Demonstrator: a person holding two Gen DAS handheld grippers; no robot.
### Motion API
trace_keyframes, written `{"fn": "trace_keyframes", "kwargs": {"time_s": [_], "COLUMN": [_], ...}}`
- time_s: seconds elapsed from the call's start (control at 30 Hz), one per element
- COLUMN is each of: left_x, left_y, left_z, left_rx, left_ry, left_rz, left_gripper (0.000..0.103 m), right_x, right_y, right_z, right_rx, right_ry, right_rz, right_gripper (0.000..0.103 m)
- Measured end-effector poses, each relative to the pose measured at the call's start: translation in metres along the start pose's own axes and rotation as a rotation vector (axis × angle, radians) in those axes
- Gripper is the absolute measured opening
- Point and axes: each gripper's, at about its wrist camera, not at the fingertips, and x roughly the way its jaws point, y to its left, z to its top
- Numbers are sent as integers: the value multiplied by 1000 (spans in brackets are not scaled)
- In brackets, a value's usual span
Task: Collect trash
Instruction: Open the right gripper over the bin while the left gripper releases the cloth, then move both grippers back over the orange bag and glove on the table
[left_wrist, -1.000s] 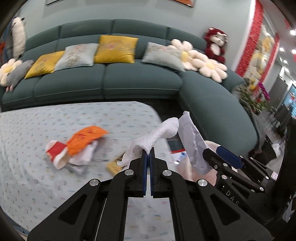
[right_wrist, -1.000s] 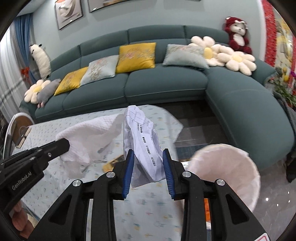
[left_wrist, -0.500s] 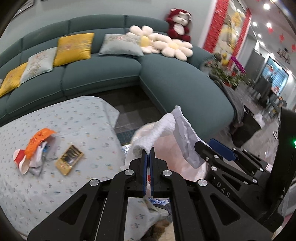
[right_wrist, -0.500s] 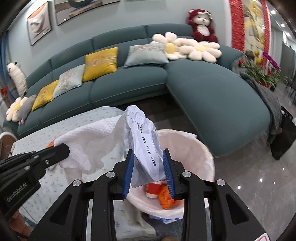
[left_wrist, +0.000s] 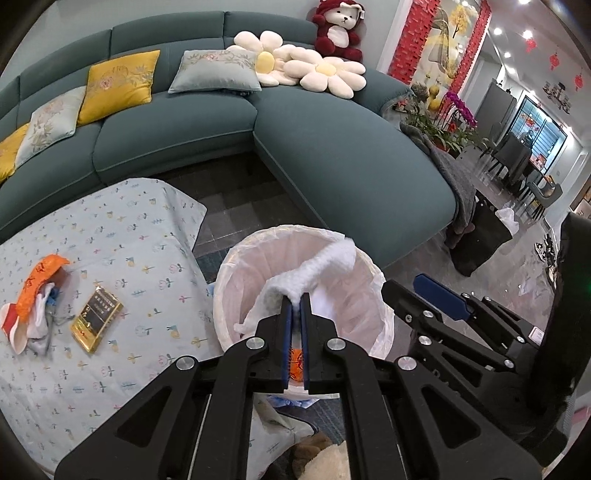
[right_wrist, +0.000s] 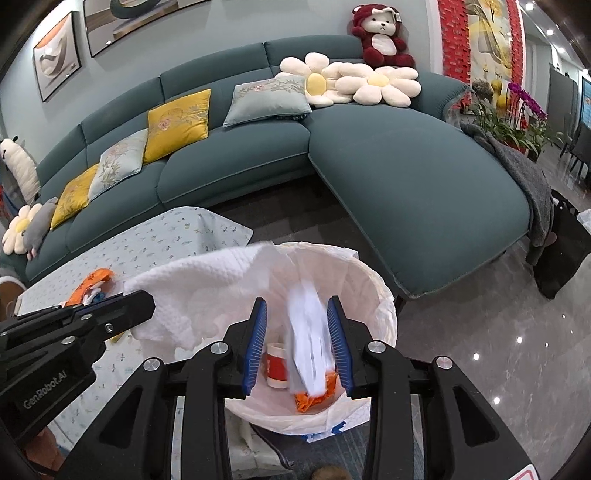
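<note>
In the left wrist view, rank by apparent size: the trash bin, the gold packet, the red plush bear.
1. trash bin, though nearness to the camera inflates it.
2. red plush bear.
3. gold packet, close to the bear; that order is unsure.

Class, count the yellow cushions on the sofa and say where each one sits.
2 in the left wrist view: one yellow cushion on the back, one at the left edge. The right wrist view shows the same pair; more may be out of frame.

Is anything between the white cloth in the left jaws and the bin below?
Nothing visible. The white cloth hangs from the left gripper directly over the open lined bin; only trash lies at its bottom.
</note>
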Motion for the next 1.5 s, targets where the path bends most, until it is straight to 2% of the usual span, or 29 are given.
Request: {"fn": "trace_keyframes", "kwargs": {"time_s": [0.07,0.2,0.47,0.6,0.7,0.77,0.83,0.93,1.37,1.5], "left_x": [4,3,-15,-27,-36,-42,-50,-63,-108,-116], "left_y": [-1,2,23,43,64,79,95,121,241,274], "left_z": [0,-2,-3,-9,-18,-25,-33,-45,-93,-109], "left_rx": [1,-9,-40,-76,-102,-122,-144,-183,-351,-404], "left_ry": [10,2,-29,-42,-52,-52,-61,-80,-105,-104], "left_rz": [-2,3,20,53,102,132,161,208,422,464], "left_gripper": [7,34,34,41,41,43,52,57,61,61], "right_x": [-1,-5,-12,-14,-17,-20,-22,-22,1,16], "right_y": [-3,-1,10,27,43,56,70,96,209,238], "right_z": [-1,-2,0,1,-2,-4,-6,-10,-29,-38], "right_rx": [5,9,23,-15,-48,-76,-98,-134,-285,-311], "right_ry": [-7,-27,-47,-45,-61,-75,-84,-68,-4,40], "right_rz": [6,26,68,51,52,38,48,48,81,97], "right_gripper": [40,51,58,59,59,64,66,69,74,75]}}
